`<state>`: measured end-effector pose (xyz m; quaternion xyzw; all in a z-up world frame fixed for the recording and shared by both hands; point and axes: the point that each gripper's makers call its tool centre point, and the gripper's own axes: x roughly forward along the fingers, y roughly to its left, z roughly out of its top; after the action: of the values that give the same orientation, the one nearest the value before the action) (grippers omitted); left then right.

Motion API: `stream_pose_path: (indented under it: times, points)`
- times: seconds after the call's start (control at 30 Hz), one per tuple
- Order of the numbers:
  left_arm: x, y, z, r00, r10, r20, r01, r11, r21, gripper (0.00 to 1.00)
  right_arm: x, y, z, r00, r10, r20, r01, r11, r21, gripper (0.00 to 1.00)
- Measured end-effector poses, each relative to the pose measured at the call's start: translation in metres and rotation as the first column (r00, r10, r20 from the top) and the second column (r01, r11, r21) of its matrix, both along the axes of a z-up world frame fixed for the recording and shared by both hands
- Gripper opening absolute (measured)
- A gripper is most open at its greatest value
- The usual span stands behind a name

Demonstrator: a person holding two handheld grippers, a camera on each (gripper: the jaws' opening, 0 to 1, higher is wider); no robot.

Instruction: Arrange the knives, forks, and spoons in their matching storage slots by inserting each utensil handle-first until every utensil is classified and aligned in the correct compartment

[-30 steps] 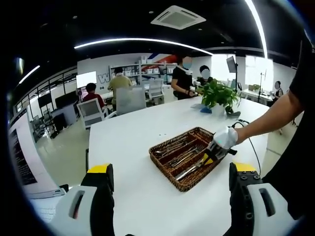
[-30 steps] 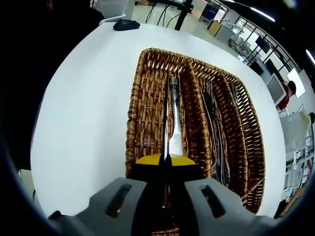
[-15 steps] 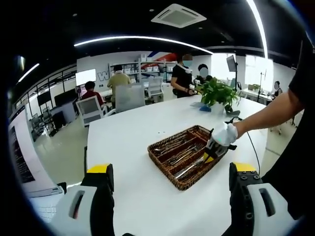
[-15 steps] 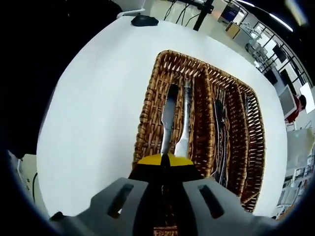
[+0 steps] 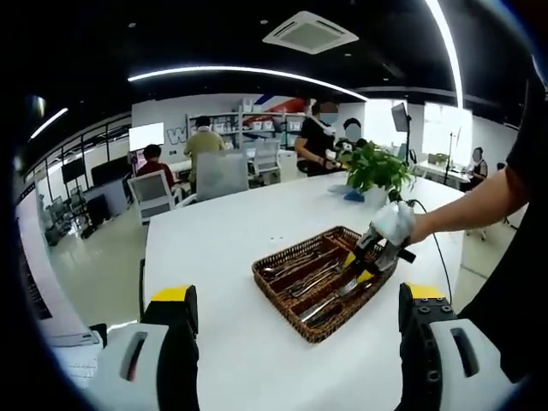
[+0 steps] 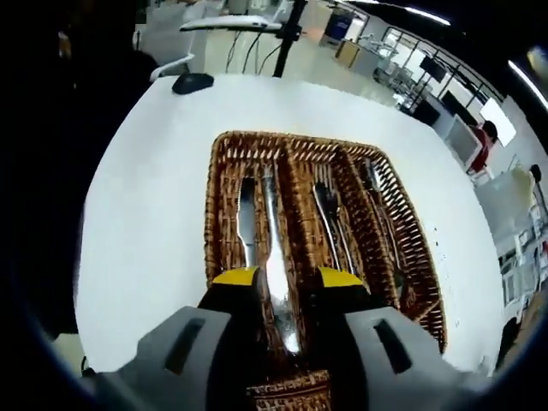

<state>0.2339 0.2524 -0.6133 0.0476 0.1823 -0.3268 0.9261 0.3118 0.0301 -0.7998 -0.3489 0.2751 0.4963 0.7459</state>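
Over the wicker tray (image 6: pixel 224 223) on the counter (image 6: pixel 145 223) | my right gripper (image 6: pixel 287 287) spread apart, knives (image 6: pixel 270 248) lying in end compartment | risk: jaw snags blade, skews alignment | left gripper (image 5: pixel 295 300) spread, idle.

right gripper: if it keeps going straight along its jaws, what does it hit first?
Probably the knife lying between the right gripper's open jaws, in the leftmost compartment of the wicker tray. A second knife lies beside it. Depth is unclear, so it may pass above.
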Motion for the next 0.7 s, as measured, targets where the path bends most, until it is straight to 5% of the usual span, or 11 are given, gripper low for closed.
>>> stream_pose_path:
  times: [0.2,0.37,0.7]
  points:
    - [0.009,-0.015,-0.005,1.0,-0.027,0.002,0.027,1.0,0.003,1.0,0.019,-0.019,0.036,0.977,-0.21,-0.032,0.212,0.959,0.189,0.55]
    - [0.019,-0.026,-0.006,0.999,-0.043,0.005,0.043,0.999,-0.006,1.0,0.021,-0.037,0.072,0.934,-0.354,-0.049,0.351,0.885,0.307,0.73]
    - [0.037,-0.041,-0.011,0.998,-0.06,0.016,0.06,0.998,-0.03,1.0,0.009,-0.075,0.086,0.879,-0.472,-0.068,0.466,0.819,0.336,0.99]
